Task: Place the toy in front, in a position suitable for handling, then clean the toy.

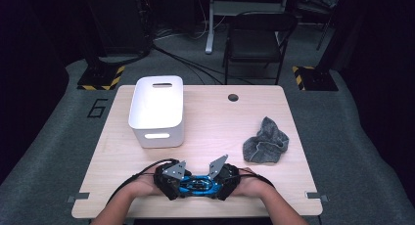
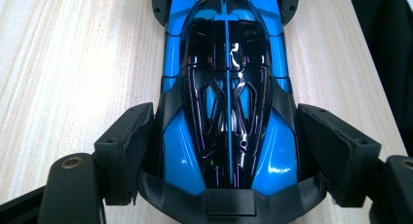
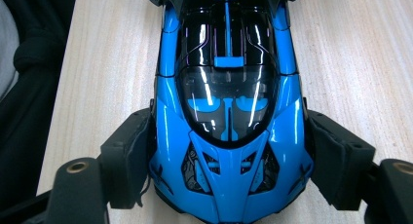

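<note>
My work surface is a pale wooden table (image 1: 205, 117) with a small round hole (image 1: 233, 97) near its far edge. On it stands a white rectangular plastic bin (image 1: 157, 111) with slot handles (towards the far left), a crumpled grey cloth (image 1: 266, 142) lies at the right, and a glossy blue-and-black toy sports car (image 1: 198, 185) rests crosswise by my near edge.

The car (image 1: 198, 184) is lying at the counter's (image 1: 210, 117) near edge between the left claw (image 1: 172, 182) and right claw (image 1: 223, 181); bin (image 1: 157, 111) far left, cloth (image 1: 266, 142) right.
</note>
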The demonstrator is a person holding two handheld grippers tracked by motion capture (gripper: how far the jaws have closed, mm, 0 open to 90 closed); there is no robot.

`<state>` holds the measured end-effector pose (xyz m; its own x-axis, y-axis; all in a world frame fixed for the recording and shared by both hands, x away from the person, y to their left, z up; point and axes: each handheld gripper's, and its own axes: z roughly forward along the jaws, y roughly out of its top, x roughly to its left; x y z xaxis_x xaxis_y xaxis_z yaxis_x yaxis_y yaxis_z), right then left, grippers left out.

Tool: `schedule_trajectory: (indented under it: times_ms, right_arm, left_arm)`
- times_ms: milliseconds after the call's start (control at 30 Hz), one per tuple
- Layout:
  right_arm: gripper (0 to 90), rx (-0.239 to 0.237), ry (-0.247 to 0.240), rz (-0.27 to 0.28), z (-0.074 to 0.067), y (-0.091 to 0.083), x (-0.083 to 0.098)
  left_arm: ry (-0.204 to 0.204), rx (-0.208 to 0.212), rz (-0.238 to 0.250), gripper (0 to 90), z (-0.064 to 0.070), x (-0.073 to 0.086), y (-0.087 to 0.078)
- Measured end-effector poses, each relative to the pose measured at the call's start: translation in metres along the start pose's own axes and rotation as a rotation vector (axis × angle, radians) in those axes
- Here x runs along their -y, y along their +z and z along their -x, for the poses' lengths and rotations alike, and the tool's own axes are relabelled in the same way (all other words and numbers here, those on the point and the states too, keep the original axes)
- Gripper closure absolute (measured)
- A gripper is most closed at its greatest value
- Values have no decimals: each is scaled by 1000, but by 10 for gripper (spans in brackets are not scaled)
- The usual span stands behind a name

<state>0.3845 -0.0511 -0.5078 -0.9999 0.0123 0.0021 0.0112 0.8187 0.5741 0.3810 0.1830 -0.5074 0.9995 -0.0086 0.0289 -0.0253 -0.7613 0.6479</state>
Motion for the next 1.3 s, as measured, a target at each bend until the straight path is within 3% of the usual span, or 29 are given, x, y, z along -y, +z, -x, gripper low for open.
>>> schedule_trajectory:
  times_ms: [200, 367, 533, 733, 967, 1200, 1300]
  right_arm:
    - [248, -9, 8, 12, 2, 0, 2]
    - [198, -19, 47, 9, 3, -1, 4]
    - [189, -23, 49, 21, 4, -4, 5]
    - [180, -8, 57, 48, 5, -14, 5]
    - [180, -2, 85, 114, 10, -33, 1]
    - [220, 29, 124, 162, 16, -47, -3]
    - [241, 47, 147, 156, 20, -50, -5]
  left_arm:
    - [-27, 3, 18, 237, -1, 1, 1]
    - [-54, 9, 15, 231, -1, 1, 1]
    - [-75, 13, -2, 231, -1, 2, -2]
    - [-102, 7, 11, 219, -1, 3, -8]
    - [-135, -13, 84, 219, 0, 5, -25]
    - [-129, -30, 68, 239, -2, 7, -31]
    - [-142, -35, 64, 252, -3, 8, -33]
